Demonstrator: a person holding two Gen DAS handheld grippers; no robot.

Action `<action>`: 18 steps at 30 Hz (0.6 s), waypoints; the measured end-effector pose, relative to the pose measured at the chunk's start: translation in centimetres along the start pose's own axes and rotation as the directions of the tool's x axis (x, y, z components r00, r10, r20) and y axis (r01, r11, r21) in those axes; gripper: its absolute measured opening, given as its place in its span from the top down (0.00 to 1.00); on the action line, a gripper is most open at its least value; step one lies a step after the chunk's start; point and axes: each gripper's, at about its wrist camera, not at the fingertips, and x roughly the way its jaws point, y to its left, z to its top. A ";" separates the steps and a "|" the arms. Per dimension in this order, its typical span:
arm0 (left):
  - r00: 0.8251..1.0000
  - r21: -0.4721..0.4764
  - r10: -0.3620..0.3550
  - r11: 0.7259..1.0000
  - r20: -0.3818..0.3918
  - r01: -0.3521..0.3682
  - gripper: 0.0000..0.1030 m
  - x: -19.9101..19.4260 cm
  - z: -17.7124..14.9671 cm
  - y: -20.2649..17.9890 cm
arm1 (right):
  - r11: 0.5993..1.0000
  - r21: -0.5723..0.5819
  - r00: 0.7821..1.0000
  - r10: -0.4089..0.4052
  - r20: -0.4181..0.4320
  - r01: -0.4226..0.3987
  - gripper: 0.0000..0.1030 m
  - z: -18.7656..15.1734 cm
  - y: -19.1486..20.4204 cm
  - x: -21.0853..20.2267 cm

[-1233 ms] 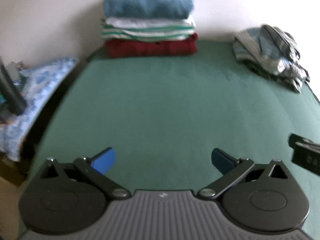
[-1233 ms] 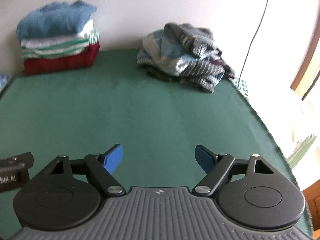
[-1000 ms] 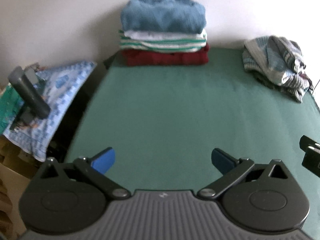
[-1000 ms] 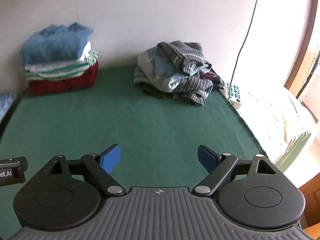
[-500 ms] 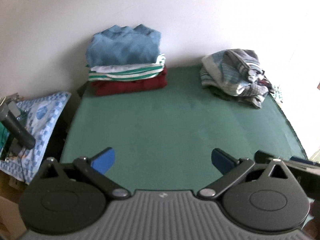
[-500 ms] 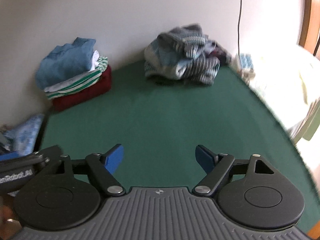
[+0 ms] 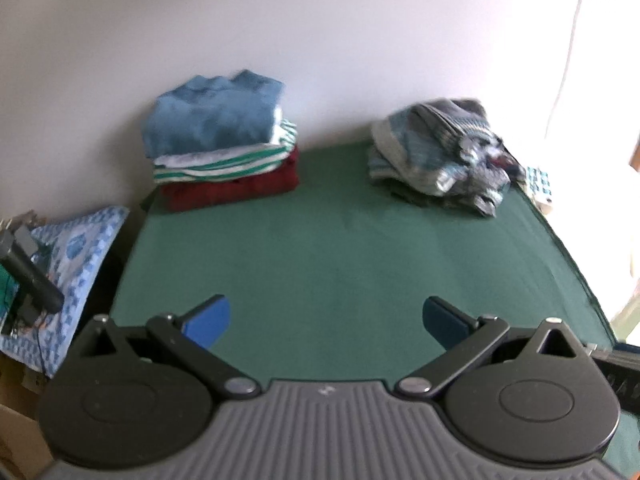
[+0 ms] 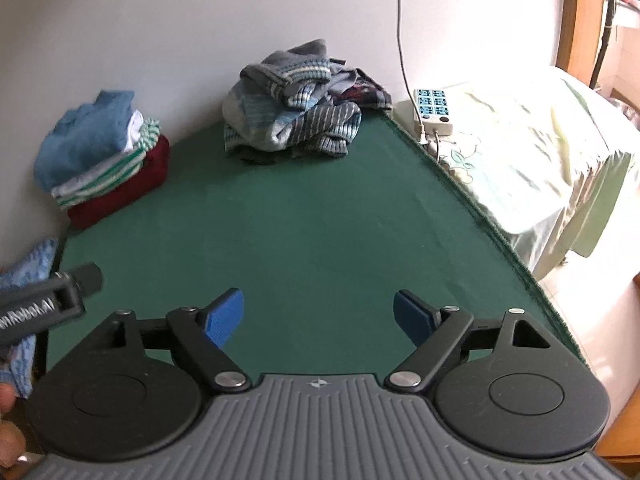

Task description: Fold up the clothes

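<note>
Both held wide open and empty: left tool and right tool, above the near edge of the green surface. Far ahead by the wall, the messy pile of striped clothes, not yet folded. Straight in front of the right tool, off to the right of the left one (so likely nearer the right). At the far left corner, a neat stack of folded clothes. No baskets or boxes anywhere.

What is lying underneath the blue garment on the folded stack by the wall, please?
Under the blue garment lie a green-and-white striped garment and a dark red one, resting on the green table. Anything between the layers is hidden.
</note>
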 end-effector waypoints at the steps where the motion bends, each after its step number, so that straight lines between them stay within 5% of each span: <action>1: 1.000 0.008 0.009 1.000 -0.012 -0.009 0.00 0.0 0.3 -0.1 | 1.000 0.009 1.000 -0.008 0.003 0.008 0.17 0.3 -0.3 0.2; 6: 0.998 -0.015 0.067 0.998 -0.017 -0.067 0.00 -0.1 2.9 -1.5 | 0.997 -0.060 0.998 -0.049 0.035 0.051 0.16 0.9 -0.6 -0.5; 13: 0.984 -0.028 0.174 0.985 0.047 -0.173 0.00 -1.3 6.7 -1.2 | 0.992 -0.115 0.997 0.065 0.039 -0.060 0.22 2.0 -0.2 -0.9; 18: 0.971 -0.059 0.208 0.978 0.119 -0.202 0.00 -3.5 9.7 -0.2 | 0.981 -0.166 0.983 0.122 0.135 -0.099 0.26 5.0 3.0 -3.0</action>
